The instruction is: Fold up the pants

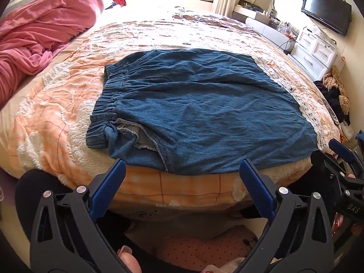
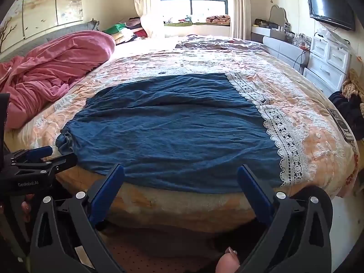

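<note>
While both grippers hang back, the denim pants [image 1: 200, 109] lie flat along the bed's [image 1: 56, 118] near edge.
Left gripper [image 1: 182, 177] and right gripper [image 2: 180, 182] both have their blue fingers [image 1: 109, 188] spread wide with nothing between them, just short of the near edge. Elastic waistband toward the pink blanket [image 1: 41, 34], lace hem [image 2: 282, 132] toward the dresser side.
</note>
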A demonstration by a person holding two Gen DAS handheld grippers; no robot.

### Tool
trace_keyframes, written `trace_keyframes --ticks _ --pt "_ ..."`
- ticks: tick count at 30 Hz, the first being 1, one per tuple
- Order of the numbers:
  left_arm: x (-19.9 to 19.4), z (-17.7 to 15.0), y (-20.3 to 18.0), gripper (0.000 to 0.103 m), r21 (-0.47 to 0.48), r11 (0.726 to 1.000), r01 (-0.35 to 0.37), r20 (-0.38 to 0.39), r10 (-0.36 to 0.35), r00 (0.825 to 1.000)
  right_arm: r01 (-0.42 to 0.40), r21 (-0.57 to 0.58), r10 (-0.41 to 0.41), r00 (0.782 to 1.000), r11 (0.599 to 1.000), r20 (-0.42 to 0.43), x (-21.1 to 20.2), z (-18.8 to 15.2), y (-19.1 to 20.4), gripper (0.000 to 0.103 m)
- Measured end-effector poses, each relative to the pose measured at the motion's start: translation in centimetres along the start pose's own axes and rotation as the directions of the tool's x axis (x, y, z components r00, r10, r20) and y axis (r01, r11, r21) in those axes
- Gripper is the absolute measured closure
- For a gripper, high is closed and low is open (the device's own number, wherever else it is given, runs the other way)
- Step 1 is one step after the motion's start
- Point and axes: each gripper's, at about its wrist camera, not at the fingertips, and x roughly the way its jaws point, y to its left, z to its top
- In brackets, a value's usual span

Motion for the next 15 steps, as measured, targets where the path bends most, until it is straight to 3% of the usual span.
trace_keyframes --ticks 15 --pt "-0.07 0.2 0.05 0.009 0.009 1.0 -0.012 0.006 0.012 1.0 0.013 -0.014 -0.013 1.0 1.0 0.001 0.08 0.08 0.2 0.004"
